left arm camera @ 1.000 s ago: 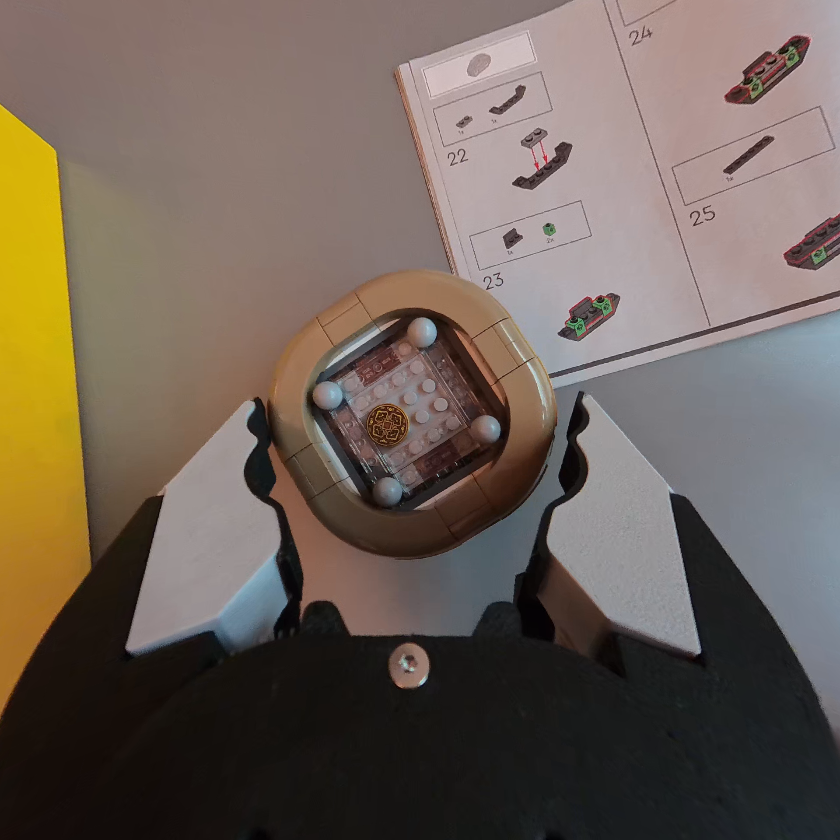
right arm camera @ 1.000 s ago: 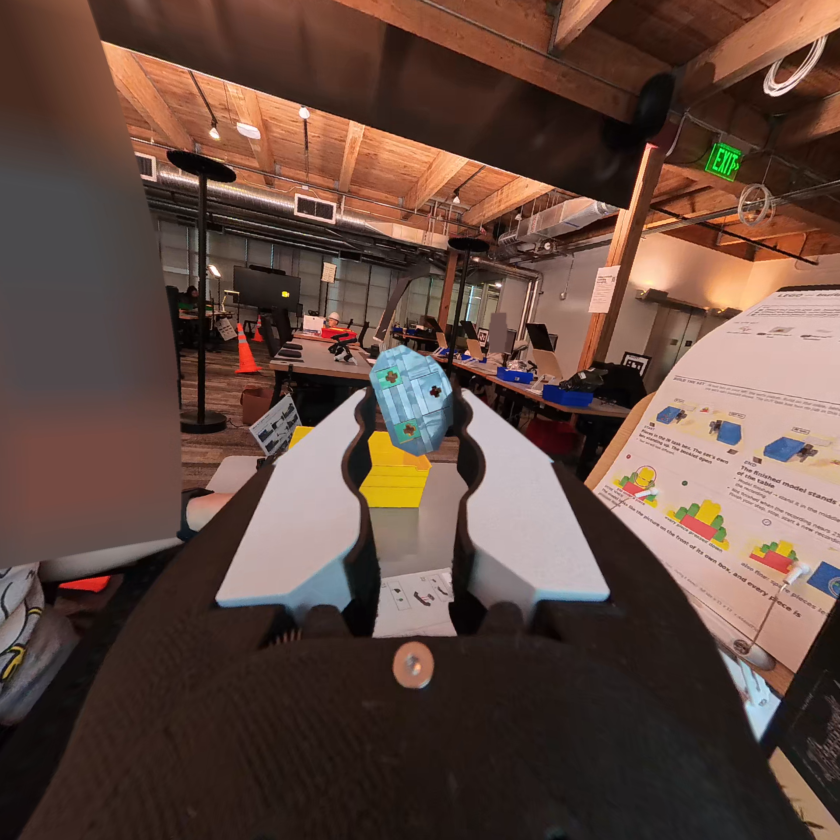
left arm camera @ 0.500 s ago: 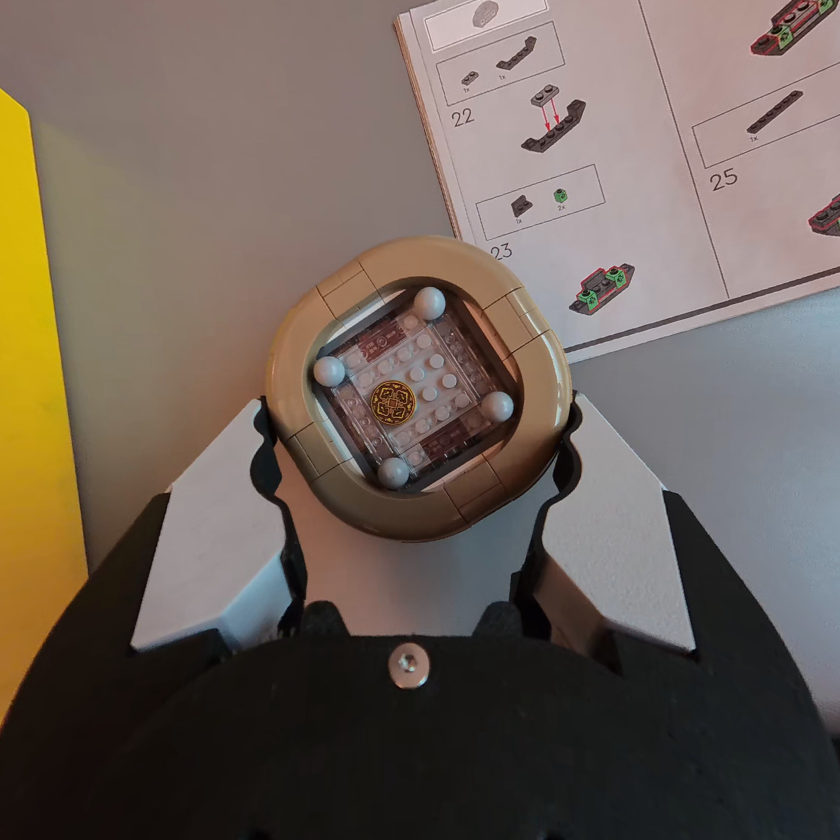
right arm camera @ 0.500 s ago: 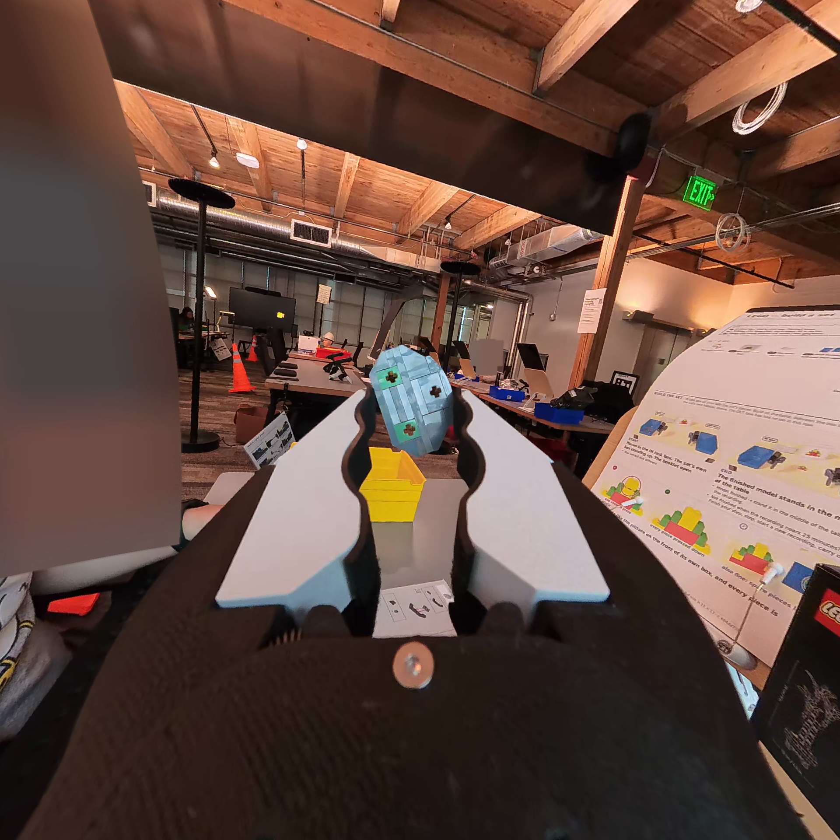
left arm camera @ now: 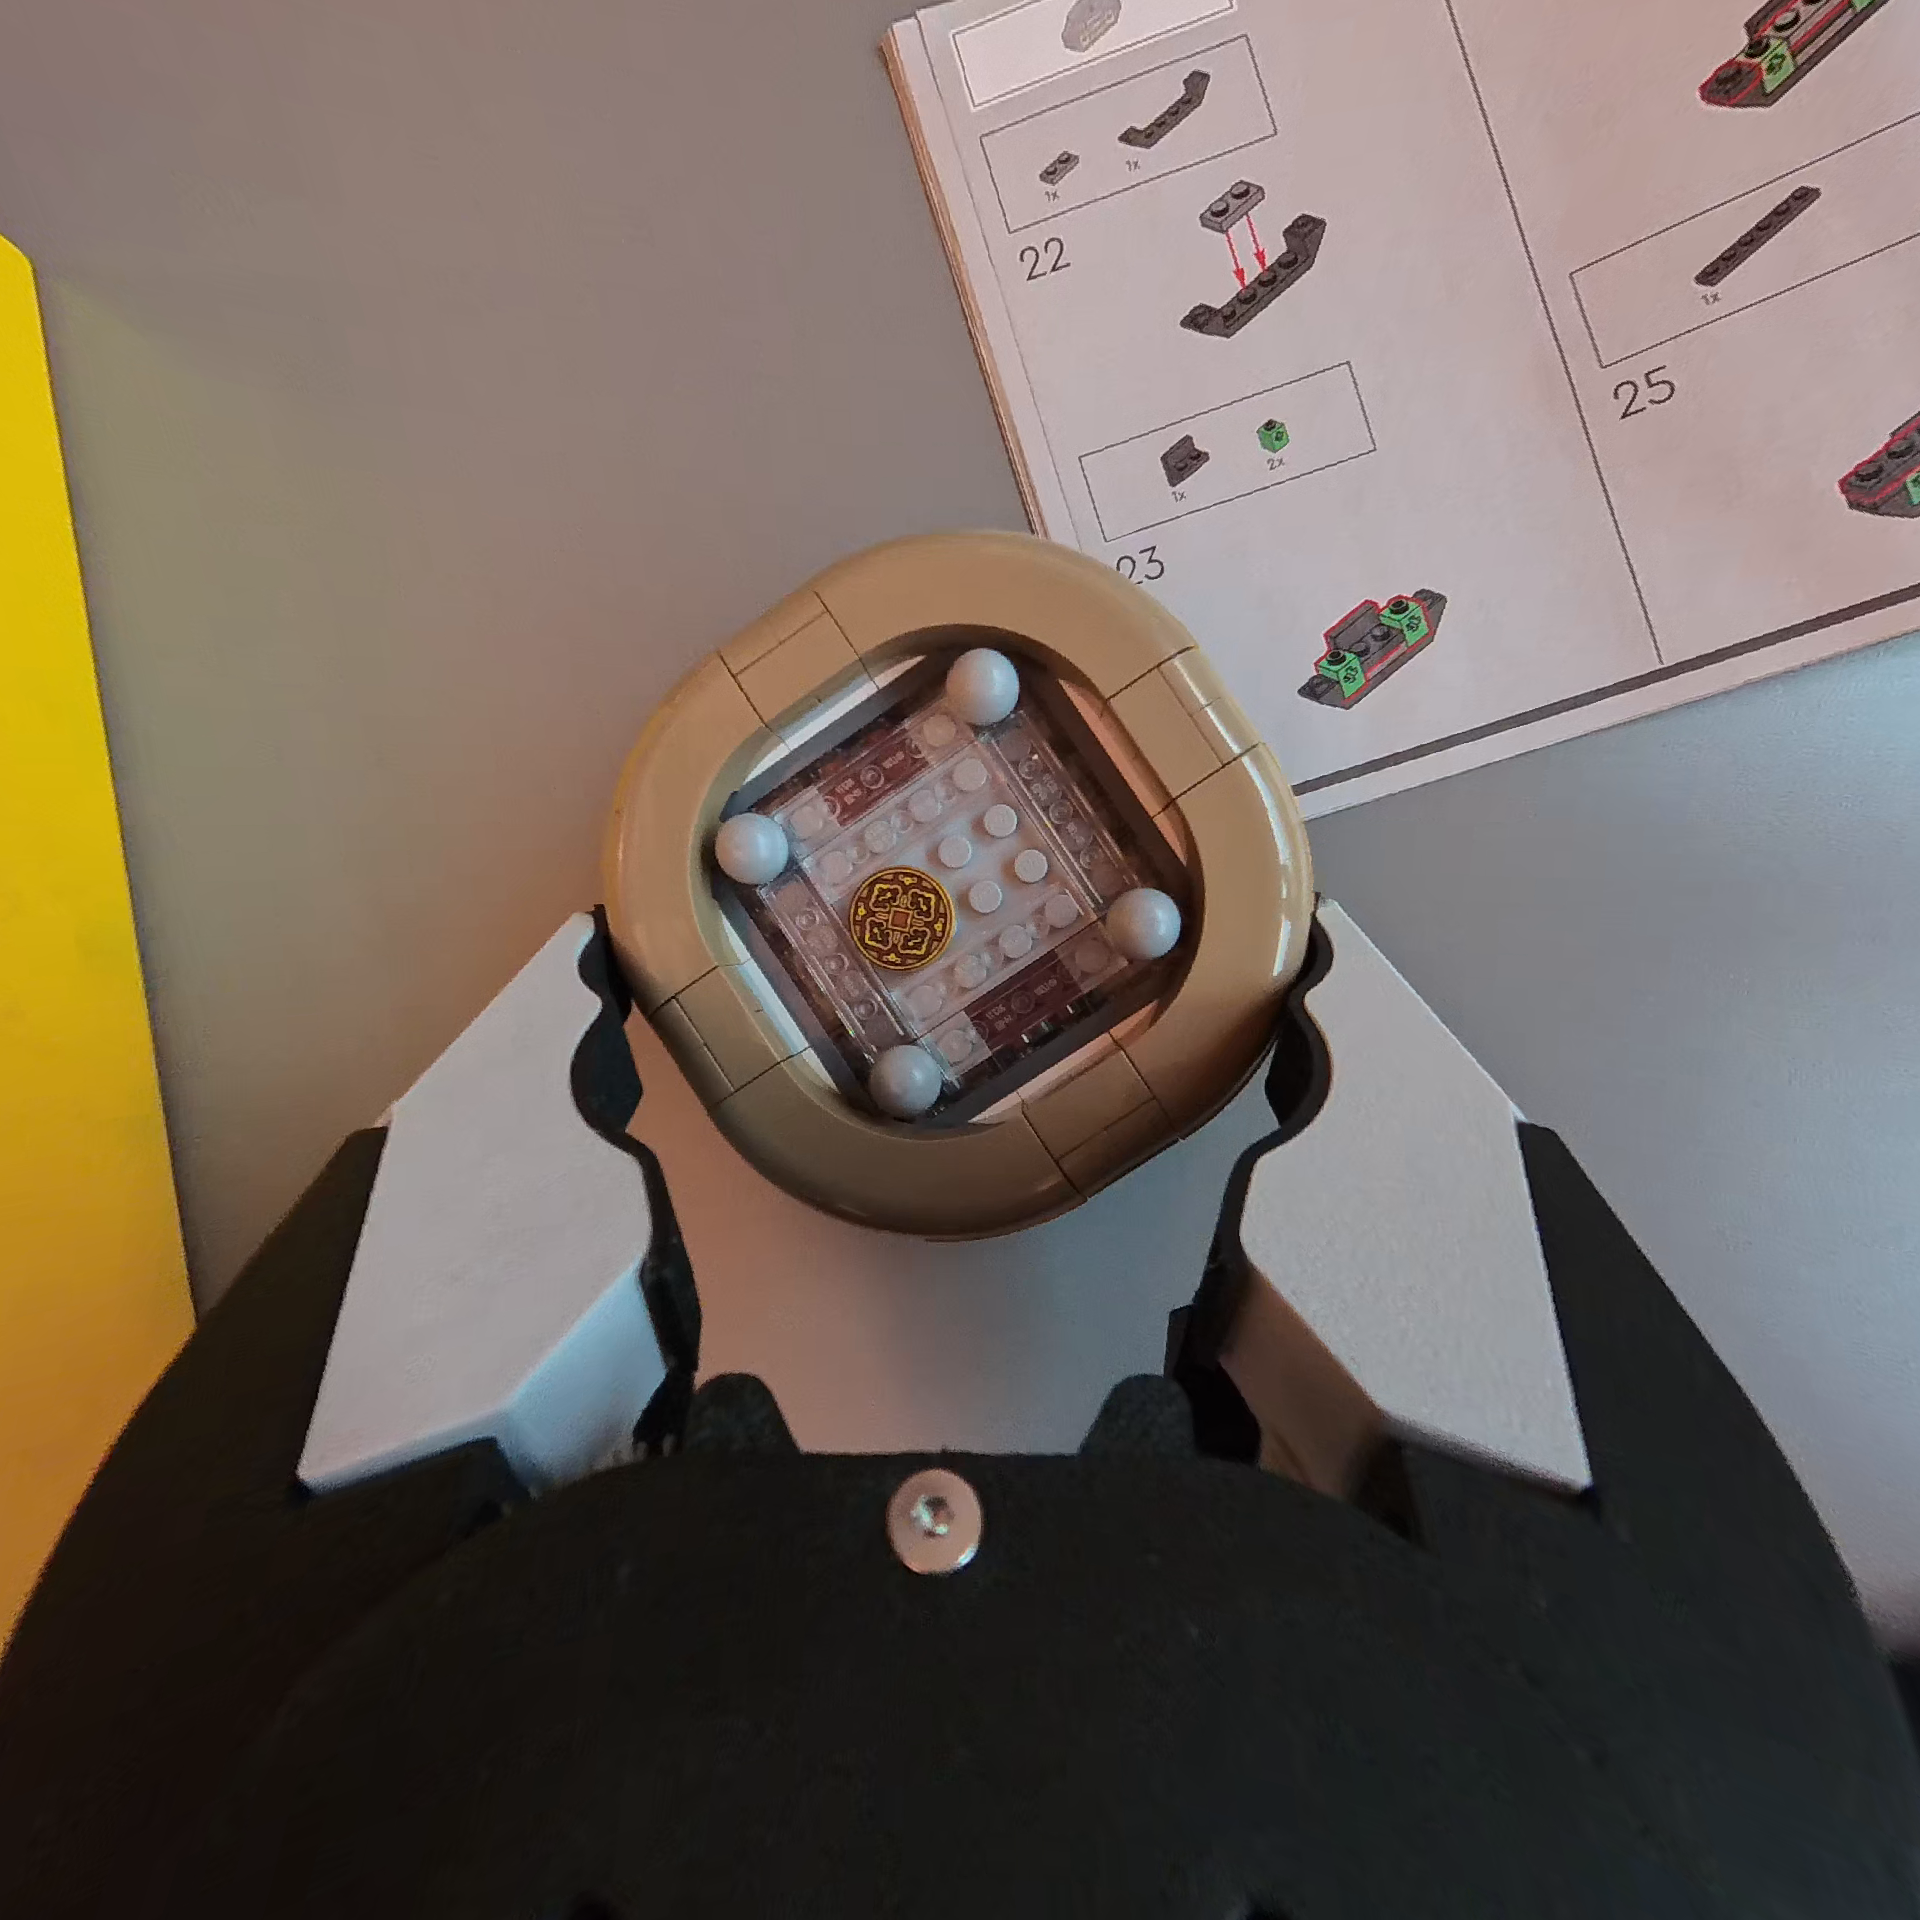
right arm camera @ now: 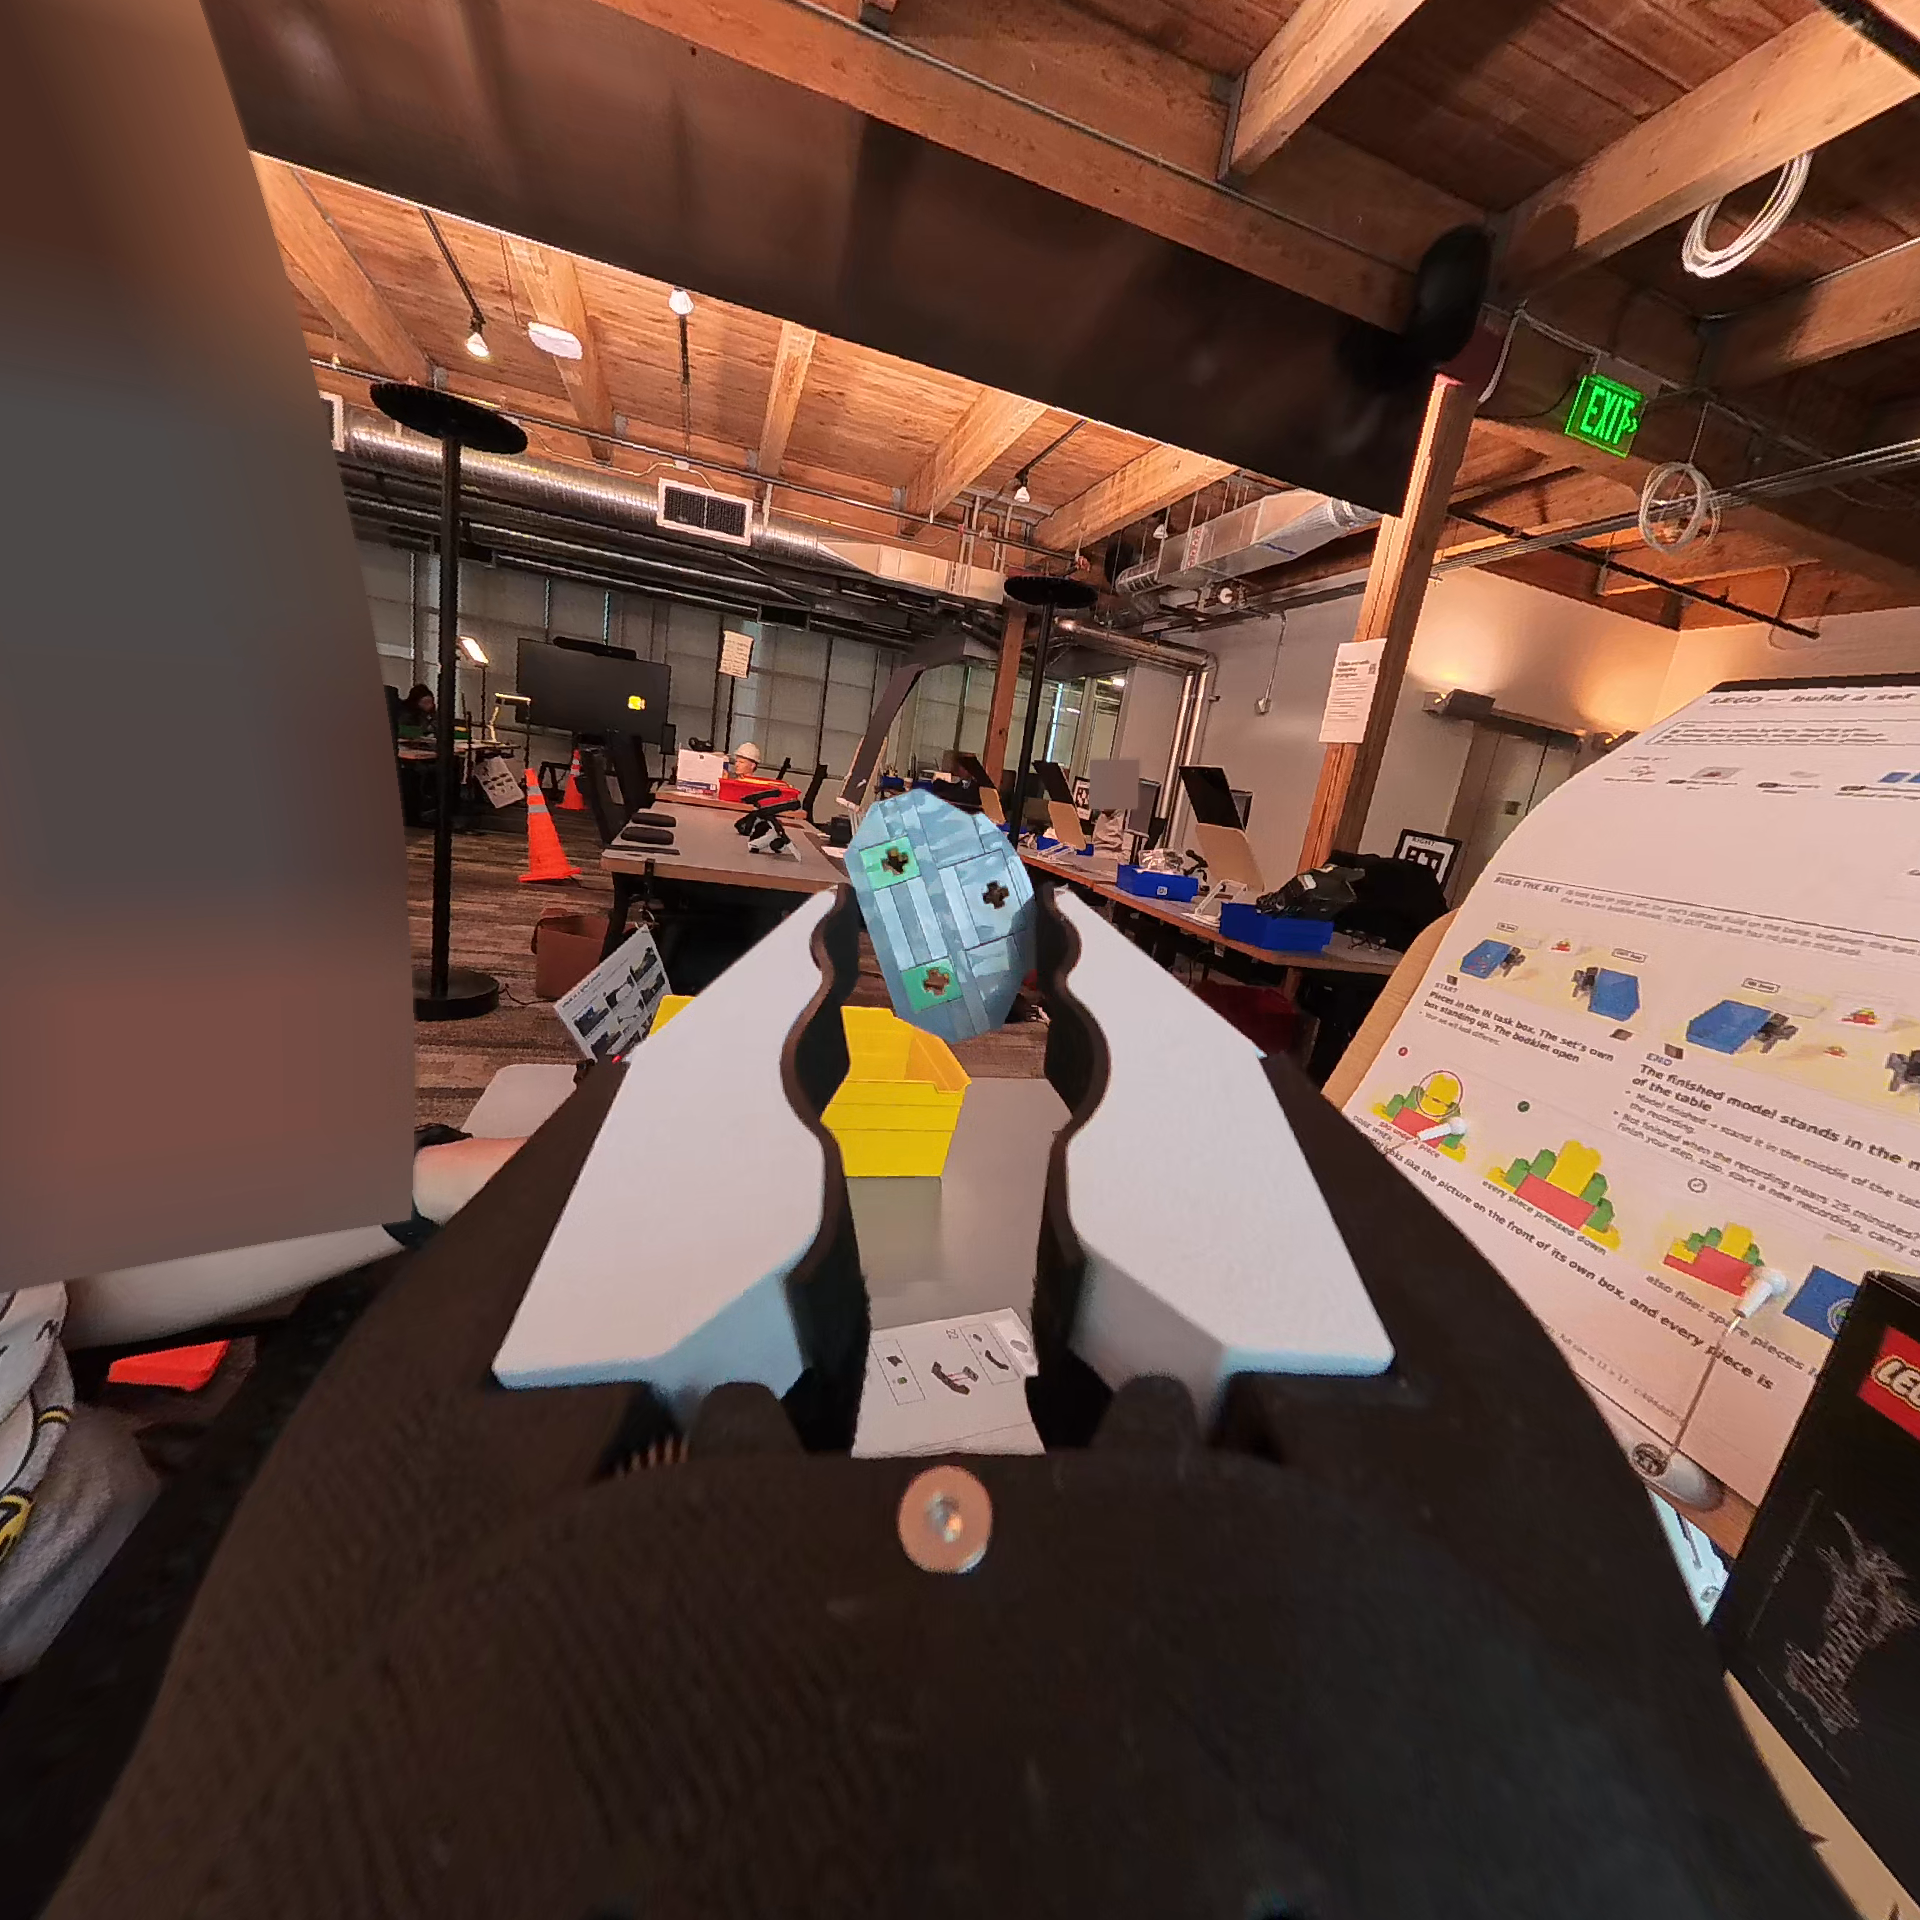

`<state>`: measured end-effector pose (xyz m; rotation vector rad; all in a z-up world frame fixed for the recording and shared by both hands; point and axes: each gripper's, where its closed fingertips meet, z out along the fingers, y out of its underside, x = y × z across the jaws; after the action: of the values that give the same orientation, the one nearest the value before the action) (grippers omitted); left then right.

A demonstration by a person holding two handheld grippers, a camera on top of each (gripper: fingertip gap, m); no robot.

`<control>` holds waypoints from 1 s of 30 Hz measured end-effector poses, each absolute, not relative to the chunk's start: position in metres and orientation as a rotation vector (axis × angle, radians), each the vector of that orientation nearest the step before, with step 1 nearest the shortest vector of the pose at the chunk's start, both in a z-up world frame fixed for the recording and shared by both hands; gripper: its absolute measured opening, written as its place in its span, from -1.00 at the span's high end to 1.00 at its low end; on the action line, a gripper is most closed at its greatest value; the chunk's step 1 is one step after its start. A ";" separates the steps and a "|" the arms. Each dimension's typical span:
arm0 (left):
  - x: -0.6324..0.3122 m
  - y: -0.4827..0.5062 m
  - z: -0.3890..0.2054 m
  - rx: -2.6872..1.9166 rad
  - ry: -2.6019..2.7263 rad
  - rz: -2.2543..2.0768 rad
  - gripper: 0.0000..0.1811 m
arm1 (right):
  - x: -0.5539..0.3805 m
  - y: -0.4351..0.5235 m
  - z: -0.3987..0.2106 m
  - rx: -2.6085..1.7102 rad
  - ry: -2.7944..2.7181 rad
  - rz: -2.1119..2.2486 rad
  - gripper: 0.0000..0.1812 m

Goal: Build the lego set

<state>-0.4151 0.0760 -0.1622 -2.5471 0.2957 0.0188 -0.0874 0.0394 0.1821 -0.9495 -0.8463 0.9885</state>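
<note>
The left gripper jaws pinch the tan ring base by its sides over the grey surface, the instruction booklet just beyond. The right gripper jaws clamp a tilted blue brick assembly, lifted above the yellow bin.

Left claw wide — right claw narrow
</note>
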 end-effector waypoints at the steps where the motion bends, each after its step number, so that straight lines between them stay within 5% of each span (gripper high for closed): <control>1: -0.415 0.076 -0.162 -2.548 0.297 0.017 -0.37 | -0.088 0.039 0.182 -0.950 -0.848 0.989 0.64; 30: -0.415 0.070 -0.163 -2.526 0.455 -0.021 -0.37 | -0.096 0.045 0.173 -0.974 -0.880 0.989 0.64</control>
<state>-0.4151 0.0703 -0.1634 -2.5260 0.4553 -0.0214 -0.0963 0.0447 0.1733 -0.9740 -0.8805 0.9891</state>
